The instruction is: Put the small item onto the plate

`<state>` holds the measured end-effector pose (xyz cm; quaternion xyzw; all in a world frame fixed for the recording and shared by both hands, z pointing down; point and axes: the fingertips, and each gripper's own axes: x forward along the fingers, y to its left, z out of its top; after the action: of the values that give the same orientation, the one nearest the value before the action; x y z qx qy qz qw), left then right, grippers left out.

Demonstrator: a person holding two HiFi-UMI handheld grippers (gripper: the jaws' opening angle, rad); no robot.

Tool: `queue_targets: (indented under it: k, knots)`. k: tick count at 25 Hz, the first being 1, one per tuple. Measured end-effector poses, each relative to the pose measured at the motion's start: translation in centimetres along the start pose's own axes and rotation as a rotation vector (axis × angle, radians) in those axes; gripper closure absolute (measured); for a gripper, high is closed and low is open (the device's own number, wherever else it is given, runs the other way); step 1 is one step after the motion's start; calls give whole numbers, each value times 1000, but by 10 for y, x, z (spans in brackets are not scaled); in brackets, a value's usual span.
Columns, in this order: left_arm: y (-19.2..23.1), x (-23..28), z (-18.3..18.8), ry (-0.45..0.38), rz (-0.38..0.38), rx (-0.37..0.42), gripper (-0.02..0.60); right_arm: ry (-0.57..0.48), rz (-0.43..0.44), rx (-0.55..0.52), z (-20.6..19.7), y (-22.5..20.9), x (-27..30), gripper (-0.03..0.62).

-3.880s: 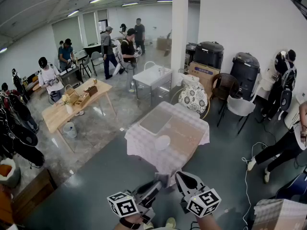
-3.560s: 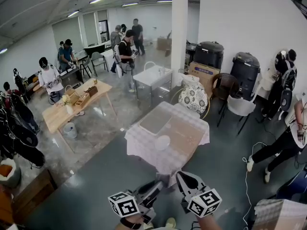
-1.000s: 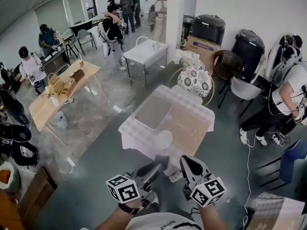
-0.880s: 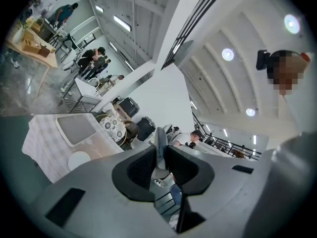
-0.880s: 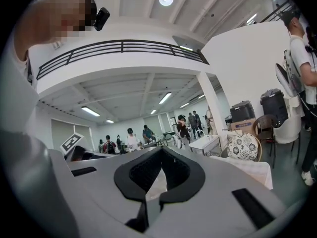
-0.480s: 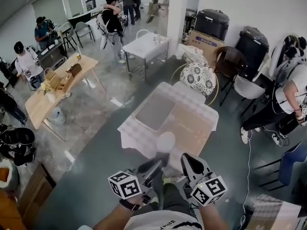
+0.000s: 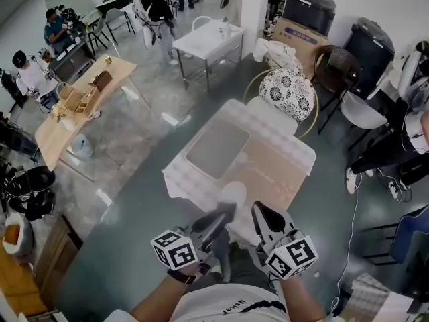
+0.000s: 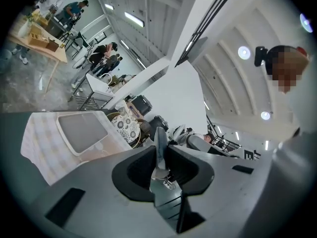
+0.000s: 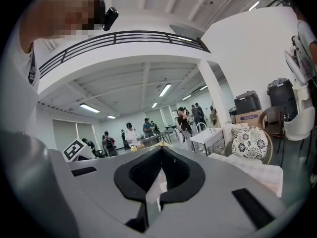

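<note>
A white plate (image 7: 232,193) lies near the front edge of the table with the checked cloth (image 7: 281,166), beside a grey tray (image 7: 218,147). I make out no small item on the cloth. My left gripper (image 7: 220,218) hovers just short of the plate, and in its own view its jaws (image 8: 159,138) stand together with nothing I can tell between them. My right gripper (image 7: 263,213) hangs beside it to the right, off the table's near edge. Its jaws (image 9: 161,155) meet at the tips. The tray (image 8: 81,130) also shows in the left gripper view.
A chair with a patterned cushion (image 7: 288,92) stands behind the table. A person's legs (image 7: 375,159) are at the right. A wooden table (image 7: 74,113), a white table (image 7: 208,39) and several people are farther back. Grey floor surrounds the table.
The view has come closer to the table and tilted down, so the table and plate look larger. Both grippers keep their places, now nearer the plate. People at the back have moved.
</note>
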<state>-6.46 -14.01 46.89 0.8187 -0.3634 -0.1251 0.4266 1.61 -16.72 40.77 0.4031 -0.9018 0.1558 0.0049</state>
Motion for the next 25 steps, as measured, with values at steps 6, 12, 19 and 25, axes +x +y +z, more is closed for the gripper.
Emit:
queue_targets:
  k: [6, 12, 19, 25]
  knots:
    - [41, 43, 8, 15, 36, -18, 503, 35, 20, 27, -6, -48, 40, 579]
    - [94, 67, -16, 67, 82, -73, 503, 88, 7, 58, -37, -74, 60, 579]
    - [156, 77, -54, 142, 139, -93, 503, 127, -26, 96, -91, -80, 68, 579]
    - [202, 96, -94, 211, 165, -108, 503, 130, -75, 117, -126, -102, 65, 580]
